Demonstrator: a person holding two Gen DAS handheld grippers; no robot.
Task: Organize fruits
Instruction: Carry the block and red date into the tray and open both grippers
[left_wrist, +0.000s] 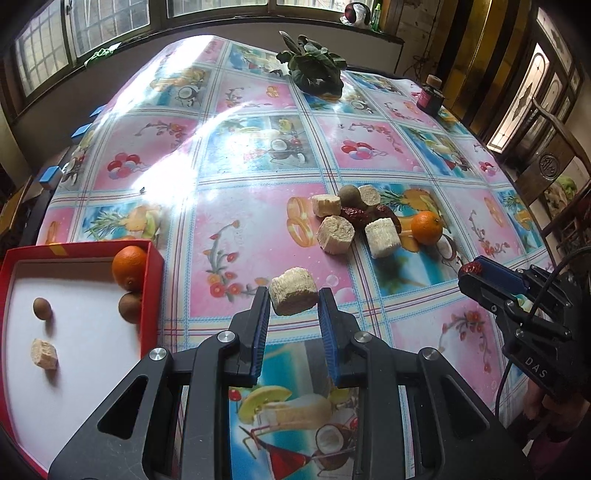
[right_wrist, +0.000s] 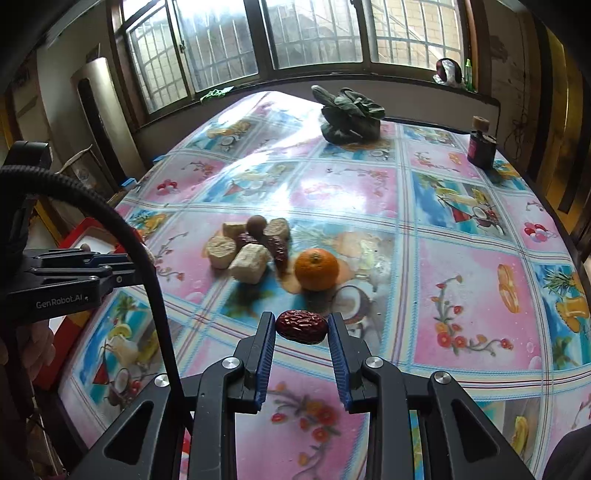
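Room with barred windows (right_wrist: 314, 33) along the far wall; one desk (left_wrist: 258, 155) under a glossy pink-and-blue fruit-print cloth.

On the desk, loose pile near centre:
- Pale cut chunks (left_wrist: 334, 233), fibrous, cylinder-like: four in the pile.
- Brown round fruit (left_wrist: 348, 195): one, at the back of the pile between two chunks.
- Dried red dates on the cloth (left_wrist: 364, 216): a dark cluster in the middle of the pile; exact count cannot be told.
- Orange (left_wrist: 426, 227): one, just to the right of the pile.

Red tray (left_wrist: 153, 258) with white floor, at the left desk edge:
- Orange in the tray (left_wrist: 128, 266): one, in the far right corner.
- Brown round fruits: two, one by the right wall (left_wrist: 130, 307), one on open floor (left_wrist: 41, 307).
- Pale chunk in the tray (left_wrist: 44, 353): one.

Tools: two.
- Left tool (left_wrist: 293, 306): pinching one pale held chunk (left_wrist: 293, 296) between its blue pads, above the cloth, right of the tray.
- Right tool (right_wrist: 302, 326): pinching one red date (right_wrist: 302, 326) crosswise between its pads, in front of the pile.

Far end of the desk: one leafy green bundle (left_wrist: 314, 68); one dark jar (left_wrist: 429, 95) with a brown cap.
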